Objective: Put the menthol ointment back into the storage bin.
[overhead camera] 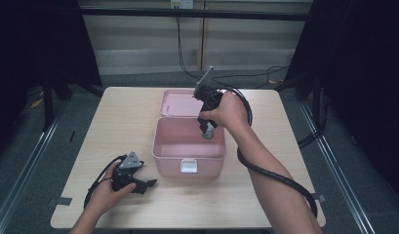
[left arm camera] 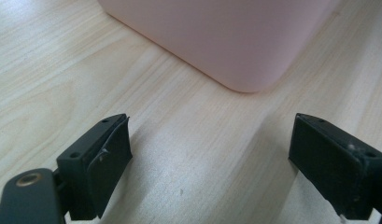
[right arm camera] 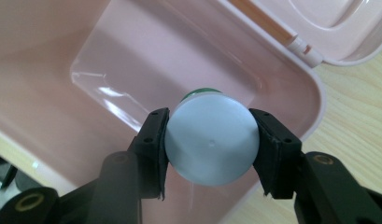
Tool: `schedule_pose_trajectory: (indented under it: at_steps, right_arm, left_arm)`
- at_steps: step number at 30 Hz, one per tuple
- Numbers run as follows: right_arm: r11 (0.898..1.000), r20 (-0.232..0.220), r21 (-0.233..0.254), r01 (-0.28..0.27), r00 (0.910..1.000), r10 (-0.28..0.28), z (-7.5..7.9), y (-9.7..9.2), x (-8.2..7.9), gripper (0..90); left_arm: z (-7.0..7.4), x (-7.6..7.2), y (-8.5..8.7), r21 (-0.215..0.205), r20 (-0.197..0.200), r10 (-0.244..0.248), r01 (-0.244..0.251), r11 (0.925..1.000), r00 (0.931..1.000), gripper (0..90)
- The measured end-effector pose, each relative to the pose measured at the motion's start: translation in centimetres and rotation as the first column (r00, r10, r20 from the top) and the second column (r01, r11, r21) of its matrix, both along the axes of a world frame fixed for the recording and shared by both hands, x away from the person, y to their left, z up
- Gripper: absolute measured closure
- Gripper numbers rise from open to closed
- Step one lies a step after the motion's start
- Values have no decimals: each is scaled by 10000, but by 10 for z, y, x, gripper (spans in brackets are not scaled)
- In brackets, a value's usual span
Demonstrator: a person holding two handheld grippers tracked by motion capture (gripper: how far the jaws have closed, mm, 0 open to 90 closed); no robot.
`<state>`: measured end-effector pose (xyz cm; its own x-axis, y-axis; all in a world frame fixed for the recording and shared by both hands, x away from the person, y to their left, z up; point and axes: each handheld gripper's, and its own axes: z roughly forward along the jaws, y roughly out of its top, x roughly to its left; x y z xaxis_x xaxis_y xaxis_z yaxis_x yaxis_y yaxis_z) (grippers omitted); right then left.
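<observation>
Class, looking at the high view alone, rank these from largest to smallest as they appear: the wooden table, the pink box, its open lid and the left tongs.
1. wooden table
2. pink box
3. open lid, partly hidden by the right hand
4. left tongs

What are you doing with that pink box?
A person holds a gripper in each hand at a wooden table. The right gripper is clamped on a small round container with a white cap and holds it over the inside of the open pink box, whose lid lies flipped back behind it. The left gripper rests low on the table beside the box, jaws open with nothing between them.
</observation>
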<state>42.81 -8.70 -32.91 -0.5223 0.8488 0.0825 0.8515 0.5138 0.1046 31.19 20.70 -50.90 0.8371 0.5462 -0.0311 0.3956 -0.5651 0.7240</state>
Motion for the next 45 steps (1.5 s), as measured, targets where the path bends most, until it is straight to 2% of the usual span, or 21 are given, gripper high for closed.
schedule_pose_trajectory:
  at_steps: [4, 6, 8, 9, 17, 21, 25, 33, 36, 45]
  right_arm:
    - [9989, -136, 39, 459, 9989, -458, -9, 4, 3, 511]
    - [9975, -196, -161, 688, 9974, -691, -16, 9, 5, 511]
    - [9969, -239, -185, 768, 9967, -772, -19, 10, 5, 511]
    - [9950, -269, -217, 980, 9948, -985, -23, 12, 6, 511]
    - [9879, -20, -176, 1538, 9881, -1538, -37, 17, 10, 511]
    - [9868, -21, -176, 1608, 9870, -1609, -41, 18, 11, 511]
    - [9856, 169, -229, 1675, 9858, -1671, -46, 18, 12, 511]
    - [9780, 275, -71, 2085, 9777, -2082, -57, 15, 12, 510]
    - [9772, 460, -25, 2125, 9762, -2121, -59, 16, 12, 510]
    - [9767, 576, -23, 2148, 9751, -2143, -67, 18, 12, 510]
  left_arm:
    - [0, 0, 0, -4, -3, 2, -2, 10000, 10000, 123]
    - [0, 0, 0, -3, -2, 2, -2, 10000, 10000, 123]
    - [0, 0, 0, -14, -6, 6, -6, 10000, 10000, 123]
    - [0, 0, 0, -24, -21, -24, 24, 10000, 10000, 115]
    - [0, 0, 0, -22, -23, -43, 43, 10000, 10000, 114]
    - [0, 0, 0, -21, -23, -44, 44, 10000, 10000, 114]
    - [0, 0, 0, -19, -18, -38, 38, 10000, 10000, 114]
    - [0, 0, 0, -3, -2, -18, 18, 10000, 10000, 114]
    - [0, 0, 0, 0, -3, -16, 16, 10000, 10000, 114]
    - [0, 0, 0, 3, -18, -58, 58, 10000, 10000, 113]
